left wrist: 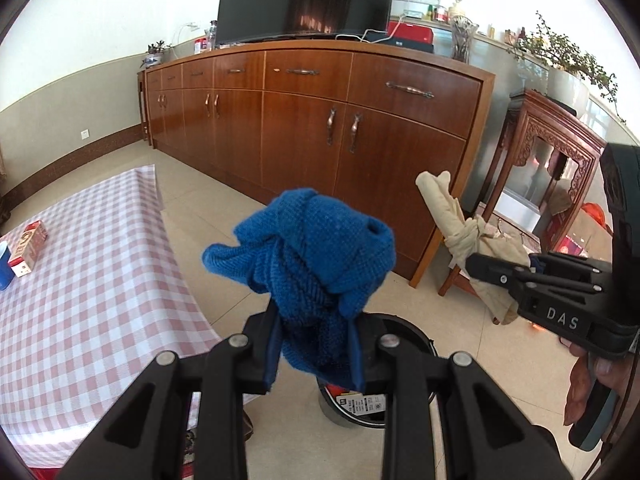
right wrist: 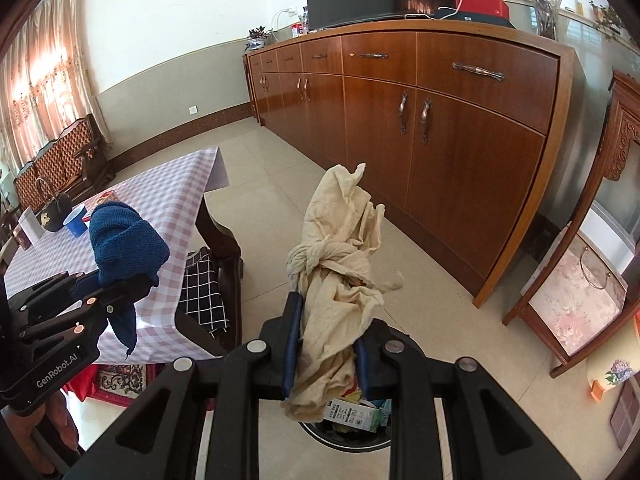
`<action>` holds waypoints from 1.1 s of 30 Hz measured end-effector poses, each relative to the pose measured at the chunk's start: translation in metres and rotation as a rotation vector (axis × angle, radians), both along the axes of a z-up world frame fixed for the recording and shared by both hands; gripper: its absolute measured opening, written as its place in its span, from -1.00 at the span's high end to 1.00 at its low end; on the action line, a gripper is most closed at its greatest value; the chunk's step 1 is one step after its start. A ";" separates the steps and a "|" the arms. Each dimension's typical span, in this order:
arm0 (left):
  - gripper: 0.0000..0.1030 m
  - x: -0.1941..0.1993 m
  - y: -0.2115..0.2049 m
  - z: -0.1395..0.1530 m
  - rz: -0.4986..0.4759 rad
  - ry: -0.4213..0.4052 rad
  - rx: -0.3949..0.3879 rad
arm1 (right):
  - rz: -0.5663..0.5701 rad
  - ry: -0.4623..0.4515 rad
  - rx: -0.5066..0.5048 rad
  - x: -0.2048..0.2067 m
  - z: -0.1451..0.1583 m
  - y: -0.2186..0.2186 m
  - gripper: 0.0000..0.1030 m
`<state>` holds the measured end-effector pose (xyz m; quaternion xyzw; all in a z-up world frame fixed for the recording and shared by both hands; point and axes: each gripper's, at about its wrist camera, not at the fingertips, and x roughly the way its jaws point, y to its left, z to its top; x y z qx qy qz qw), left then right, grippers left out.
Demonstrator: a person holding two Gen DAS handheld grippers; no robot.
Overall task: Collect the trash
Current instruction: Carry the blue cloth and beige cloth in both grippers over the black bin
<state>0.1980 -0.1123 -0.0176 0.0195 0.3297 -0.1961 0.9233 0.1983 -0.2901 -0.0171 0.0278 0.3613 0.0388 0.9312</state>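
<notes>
At the bottom middle of the left view, the left gripper [left wrist: 314,350] squeezes a blue knitted cloth [left wrist: 308,248] tight, so the cloth bunches up above the jaws. At the bottom middle of the right view, the right gripper [right wrist: 326,346] pinches a cream rag [right wrist: 340,248] with a knot in it. Both cloths hang right over the dark trash bin [right wrist: 348,442] on the floor, likely so they can drop straight in. The grippers cover most of the bin, so only part of its rim and a carton [right wrist: 352,414] inside show. It may be nearly full, but that is hard to tell. Farther off on the left sits the checked table [left wrist: 80,280], cut off at the edge. The long wooden cabinet [left wrist: 320,120] stands at the back.
</notes>
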 end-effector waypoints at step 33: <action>0.43 0.025 -0.088 -0.103 -0.183 0.268 0.073 | -0.019 0.253 0.034 0.008 -0.106 -0.067 0.51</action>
